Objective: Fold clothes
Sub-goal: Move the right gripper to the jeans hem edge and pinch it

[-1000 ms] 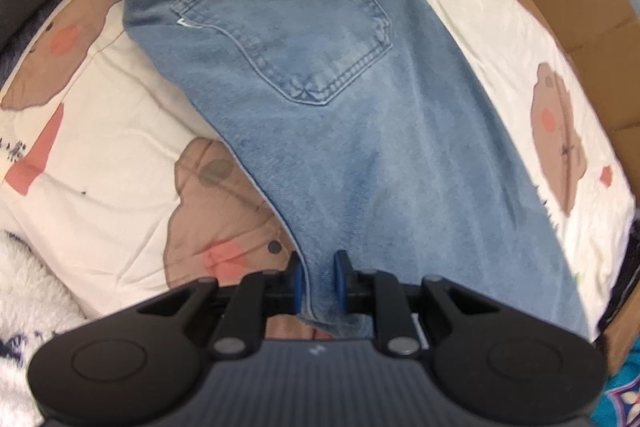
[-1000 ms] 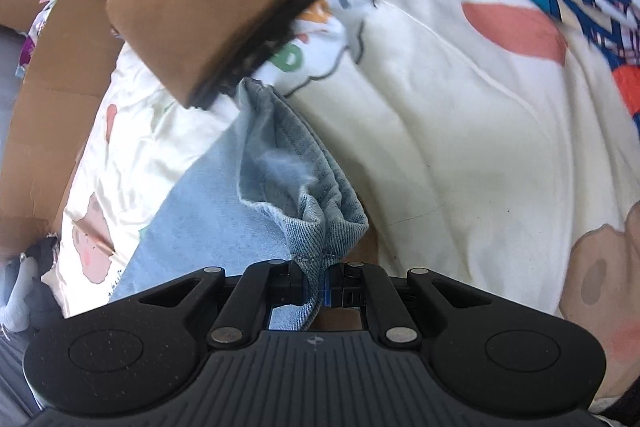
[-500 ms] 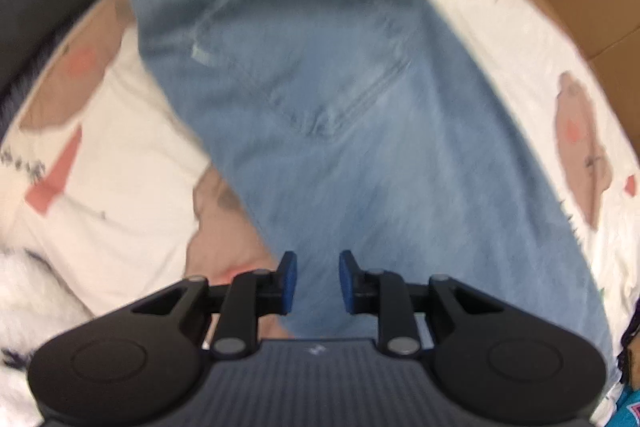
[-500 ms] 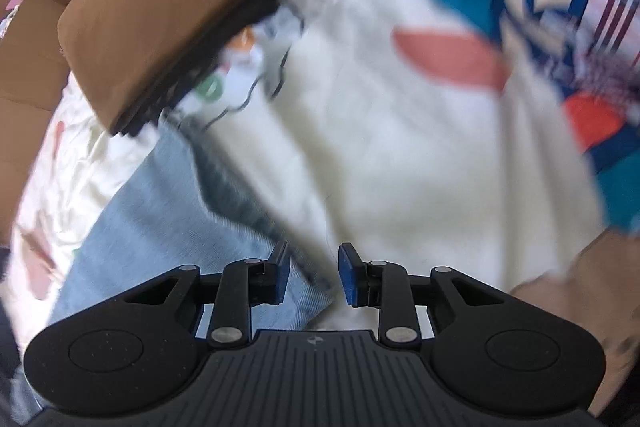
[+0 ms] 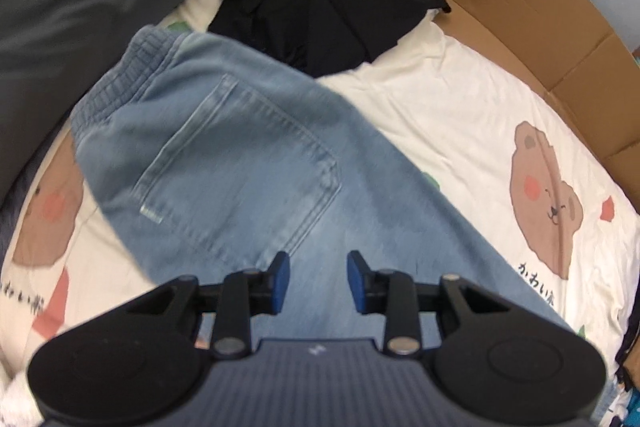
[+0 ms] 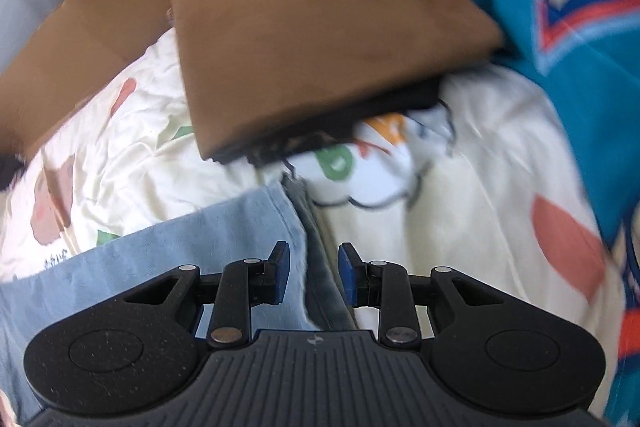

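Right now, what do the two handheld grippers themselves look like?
Both look alike. The left gripper and right gripper have matte black linkage arms with silver pivot pins, two round black side housings and a ribbed dark grey base bearing a small pale mark. The fingers carry blue pads. No cables, hands or sleeves show.

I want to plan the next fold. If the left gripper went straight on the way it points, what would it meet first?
Most likely the jeans lying on the bear-print sheet: denim fills the view ahead of the left gripper, whose jaws have just been opening with nothing pinched between them. Depth is unclear.
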A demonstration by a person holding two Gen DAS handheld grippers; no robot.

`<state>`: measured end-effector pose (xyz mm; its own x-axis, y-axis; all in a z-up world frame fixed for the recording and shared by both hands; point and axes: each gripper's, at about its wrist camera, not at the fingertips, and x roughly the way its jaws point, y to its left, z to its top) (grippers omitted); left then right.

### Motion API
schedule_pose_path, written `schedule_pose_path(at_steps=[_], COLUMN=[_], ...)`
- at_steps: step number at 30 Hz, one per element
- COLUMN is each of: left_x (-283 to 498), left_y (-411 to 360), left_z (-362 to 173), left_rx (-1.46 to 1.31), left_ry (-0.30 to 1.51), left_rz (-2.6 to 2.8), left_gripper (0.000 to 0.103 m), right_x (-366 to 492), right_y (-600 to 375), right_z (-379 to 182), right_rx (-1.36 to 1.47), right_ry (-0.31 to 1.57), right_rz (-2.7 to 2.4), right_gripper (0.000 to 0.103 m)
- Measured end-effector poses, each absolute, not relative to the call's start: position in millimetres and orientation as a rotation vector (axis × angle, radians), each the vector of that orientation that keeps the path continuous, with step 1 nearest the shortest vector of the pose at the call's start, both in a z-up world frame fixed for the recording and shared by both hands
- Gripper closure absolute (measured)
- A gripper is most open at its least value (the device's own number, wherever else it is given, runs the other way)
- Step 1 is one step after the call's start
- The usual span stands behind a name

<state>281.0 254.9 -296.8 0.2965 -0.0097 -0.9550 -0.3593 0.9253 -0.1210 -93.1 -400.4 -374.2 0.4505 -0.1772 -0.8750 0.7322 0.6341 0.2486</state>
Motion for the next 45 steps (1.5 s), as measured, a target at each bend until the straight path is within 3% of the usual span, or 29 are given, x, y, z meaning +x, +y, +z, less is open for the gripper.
schedule_pose_path(at_steps=[5,22,40,42,45], left_x=[306,373,376,374,373], left_y=[248,224,223,219,218], left_z=[-313,-405,-407,-407,-406], left_rx=[-0.282,-0.182,-0.140,-0.124,-0.123], left_ry=[1.256,1.241,1.286,1.285,1.290], left_rz=[0.210,0.185,0.180,0.185,0.199], left_gripper=[0.069,0.069,0.068,0.068,0.068], right_x=[-67,-29,-25,-25,-20], right_y=[-405,-416,-431,-430,-427], right_z=[-386,-426,-426,-428,-423], right_rx=[0.598,0.477,0.537,0.520,0.486], right_ry=[0.975,1.042,1.076,1.074,1.105], right_rz=[-0.585,-0.503,-0.395,-0.379,-0.382], right_gripper=[0.062,0.062,0.055,0.058,0.076])
